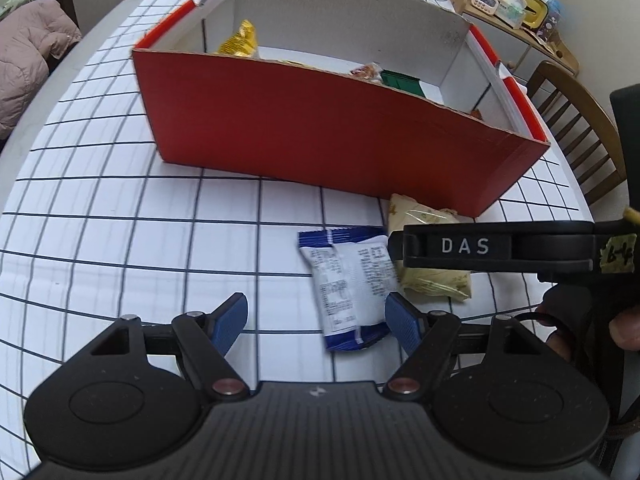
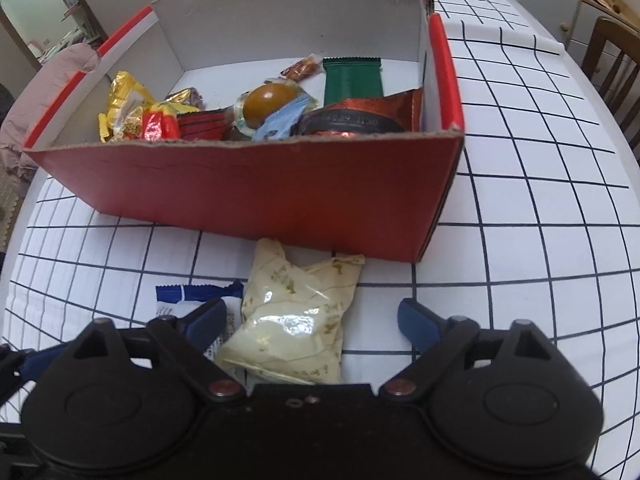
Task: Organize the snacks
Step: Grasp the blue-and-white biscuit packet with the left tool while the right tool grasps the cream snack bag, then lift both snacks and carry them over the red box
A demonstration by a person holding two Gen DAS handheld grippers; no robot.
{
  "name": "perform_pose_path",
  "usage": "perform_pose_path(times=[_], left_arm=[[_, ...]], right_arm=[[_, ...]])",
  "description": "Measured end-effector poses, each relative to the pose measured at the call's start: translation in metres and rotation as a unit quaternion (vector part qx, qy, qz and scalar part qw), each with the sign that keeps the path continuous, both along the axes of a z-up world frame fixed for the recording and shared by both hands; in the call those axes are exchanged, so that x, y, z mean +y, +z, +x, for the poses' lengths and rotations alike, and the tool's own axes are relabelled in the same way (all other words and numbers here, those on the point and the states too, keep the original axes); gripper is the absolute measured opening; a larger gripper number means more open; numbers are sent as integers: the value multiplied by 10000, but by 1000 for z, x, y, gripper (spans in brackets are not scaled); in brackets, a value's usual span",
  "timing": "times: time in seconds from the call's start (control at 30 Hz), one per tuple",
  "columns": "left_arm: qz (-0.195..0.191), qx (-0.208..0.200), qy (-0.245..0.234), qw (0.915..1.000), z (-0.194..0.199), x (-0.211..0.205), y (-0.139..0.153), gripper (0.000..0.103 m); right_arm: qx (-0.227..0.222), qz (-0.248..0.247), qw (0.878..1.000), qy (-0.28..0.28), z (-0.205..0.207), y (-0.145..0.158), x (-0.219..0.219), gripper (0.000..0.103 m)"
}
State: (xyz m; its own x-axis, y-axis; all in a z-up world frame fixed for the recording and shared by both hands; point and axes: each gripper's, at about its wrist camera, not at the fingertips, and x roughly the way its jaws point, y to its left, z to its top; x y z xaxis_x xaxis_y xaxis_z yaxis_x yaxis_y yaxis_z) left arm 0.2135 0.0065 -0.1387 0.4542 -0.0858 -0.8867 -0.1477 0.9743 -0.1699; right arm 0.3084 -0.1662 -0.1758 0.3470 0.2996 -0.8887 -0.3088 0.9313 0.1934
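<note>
A red cardboard box (image 1: 320, 132) (image 2: 256, 188) with white inner walls stands on the checked tablecloth and holds several wrapped snacks (image 2: 276, 108). A blue and white snack packet (image 1: 350, 288) lies flat in front of it; its edge shows in the right wrist view (image 2: 188, 294). A pale yellow snack bag (image 2: 292, 320) (image 1: 424, 216) lies beside it, close to the box front. My left gripper (image 1: 316, 320) is open, low over the cloth, its right finger beside the blue packet. My right gripper (image 2: 310, 320) is open, its fingers on either side of the yellow bag, and appears in the left wrist view (image 1: 496, 246).
The table (image 1: 100, 208) has a white cloth with a dark grid. A wooden chair (image 1: 576, 120) stands at the right edge. A sideboard with clutter (image 1: 516, 4) is behind it. A pink jacket (image 1: 28, 56) lies at the far left.
</note>
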Motion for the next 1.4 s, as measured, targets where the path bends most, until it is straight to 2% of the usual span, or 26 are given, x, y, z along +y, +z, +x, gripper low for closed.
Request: perform_pose_path(times=[0.17,0.3,0.47,0.53,0.6,0.67,0.8,0.9,1.03,1.13,1.23,1.4], left_arm=[[-117,128,-95,9998,11,-11,-6,76],[-294,257,-61,9992,22,-16,-13,76],[-207,365,136,9990,32,-22,-20,75],[-96,355,165,9992,32,-26,-19,71],[27,341,166,9993,33,-29,-19,58],[9,337,161,9993,33,-28,-17,54],[-52,322,188,9993,31,-24,-17,51],[-109,325,228,9992,28,-19,-17,50],[-174,341,240,9990,24,-11,-16,50],[-208,351,227,9989,19,-6,-15,50],[-238,347,208,9989,16,-3,-14,50],[-246,341,171,9990,12,0,-14,50]], right_arm=[[-88,-2,9999,55,-2,4,-8,60],[-179,-23,9998,-2,-3,10,-20,55],[-285,-38,9996,66,-6,14,-35,51],[-315,-3,9995,48,-8,15,-38,50],[-373,-18,9993,75,-10,17,-38,49],[-472,-66,9988,138,-13,19,-37,47],[-594,-124,9979,246,-16,23,-35,45],[-610,37,9978,270,-17,26,-38,45],[-426,-37,9988,255,-13,21,-34,47],[-247,-105,9995,182,-7,15,-30,55],[-42,-21,10000,-8,-2,8,-28,57],[-296,-239,9993,-21,-8,6,-18,57]])
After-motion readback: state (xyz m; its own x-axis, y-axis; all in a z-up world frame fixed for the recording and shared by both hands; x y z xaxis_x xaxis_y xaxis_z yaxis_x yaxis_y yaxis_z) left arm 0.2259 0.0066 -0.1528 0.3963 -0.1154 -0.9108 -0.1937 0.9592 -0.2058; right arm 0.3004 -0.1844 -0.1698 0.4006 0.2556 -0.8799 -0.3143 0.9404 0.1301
